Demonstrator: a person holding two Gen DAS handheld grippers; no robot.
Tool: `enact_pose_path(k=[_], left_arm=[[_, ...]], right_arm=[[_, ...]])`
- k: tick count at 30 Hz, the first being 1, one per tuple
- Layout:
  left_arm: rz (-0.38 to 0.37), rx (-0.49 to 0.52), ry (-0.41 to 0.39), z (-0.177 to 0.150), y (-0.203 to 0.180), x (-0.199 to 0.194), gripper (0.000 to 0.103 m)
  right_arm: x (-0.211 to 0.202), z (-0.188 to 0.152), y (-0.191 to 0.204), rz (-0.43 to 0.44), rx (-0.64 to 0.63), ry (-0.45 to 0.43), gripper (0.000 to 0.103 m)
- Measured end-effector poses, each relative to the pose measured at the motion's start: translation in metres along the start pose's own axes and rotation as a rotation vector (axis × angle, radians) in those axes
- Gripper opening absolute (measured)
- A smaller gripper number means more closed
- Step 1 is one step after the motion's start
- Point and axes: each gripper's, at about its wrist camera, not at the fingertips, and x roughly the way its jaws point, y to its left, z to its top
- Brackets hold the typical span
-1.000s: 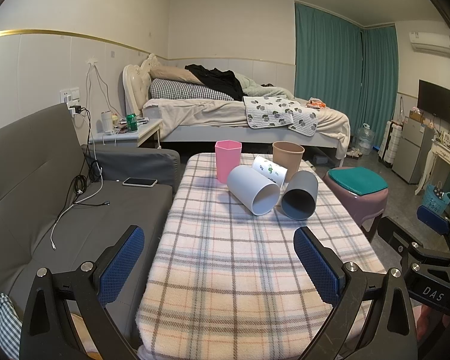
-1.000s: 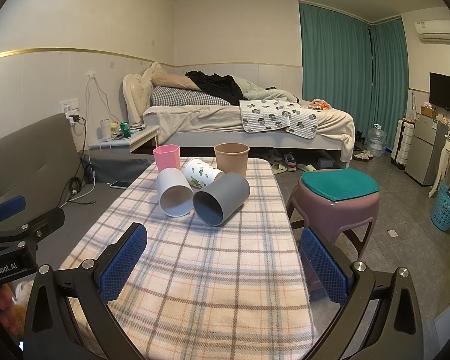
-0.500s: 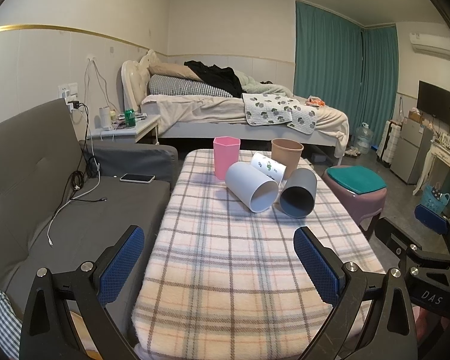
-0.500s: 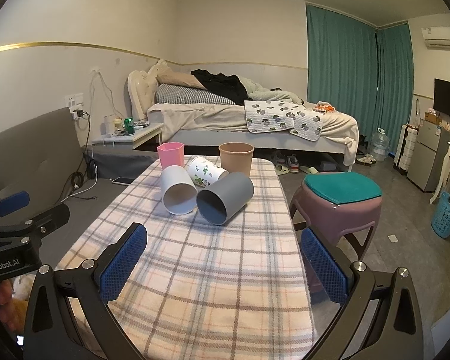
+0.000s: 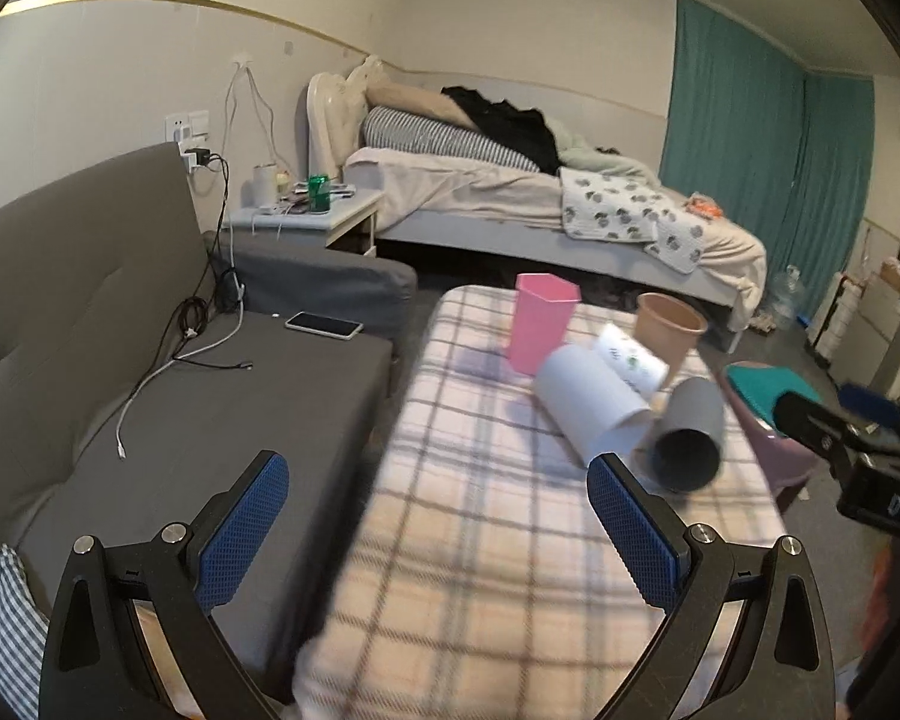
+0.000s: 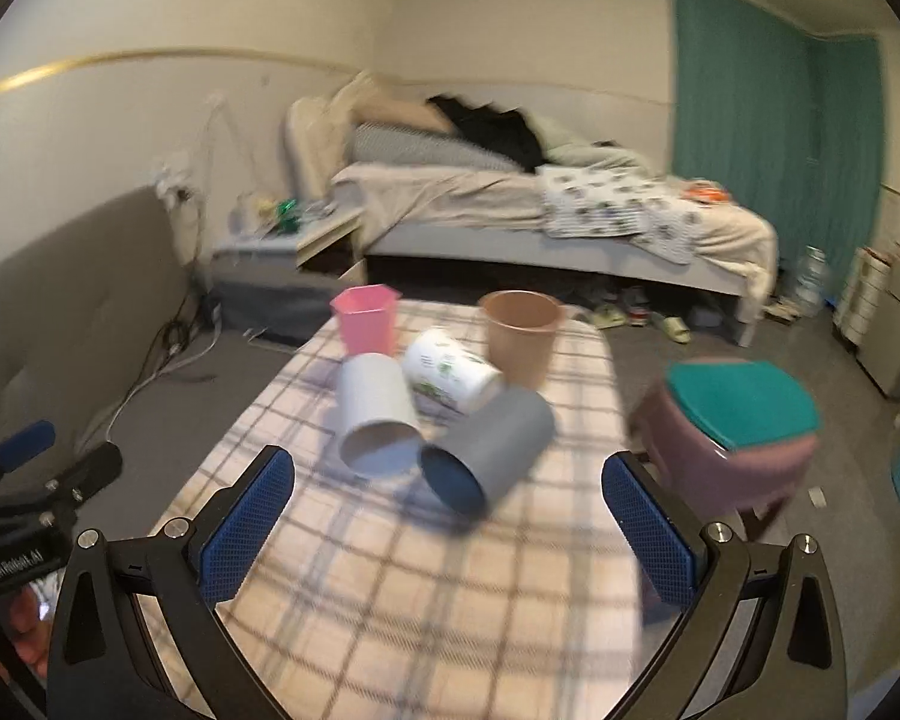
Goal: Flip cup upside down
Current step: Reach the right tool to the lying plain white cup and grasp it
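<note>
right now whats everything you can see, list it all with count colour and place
pink cup: 1, pink, upright, table's far left
tan cup: 1, tan, upright, far right
white cup: 1, white, on its side
printed cup: 1, white with green print, on its side
grey cup: 1, grey, on its side
table: 1, plaid cloth
sofa: 1, grey, left
phone: 1, on sofa
stool: 1, purple with teal seat, right
bed: 1, beige, behind
left gripper: fingers open
right gripper: fingers open

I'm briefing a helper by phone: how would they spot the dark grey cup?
Find the plaid-covered table before the bed. Five cups cluster there; the dark grey cup lies on its side nearest the stool, the only dark one.
</note>
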Motion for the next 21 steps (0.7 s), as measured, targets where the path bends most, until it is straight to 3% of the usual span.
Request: enact_pose_path(k=[5, 7, 9, 13, 21], left_arm=[[0.005, 0.020, 0.044, 0.019, 0.011, 0.039, 0.103], [0.002, 0.017, 0.053, 0.025, 0.016, 0.054, 0.103], [0.008, 0.018, 0.058, 0.027, 0.021, 0.066, 0.103], [0.006, -0.012, 0.084, 0.023, 0.027, 0.087, 0.103], [-0.013, -0.004, 0.124, 0.014, 0.026, 0.103, 0.103]], right_arm=[[0.069, 0.027, 0.027, 0.032, -0.119, 0.103, 0.103], [0.102, 0.029, 0.034, 0.057, -0.125, 0.159, 0.103], [0.129, 0.029, 0.037, 0.065, -0.118, 0.201, 0.096], [0.180, 0.032, 0.043, 0.039, -0.129, 0.280, 0.095], [0.232, 0.024, 0.051, 0.043, -0.114, 0.433, 0.088]])
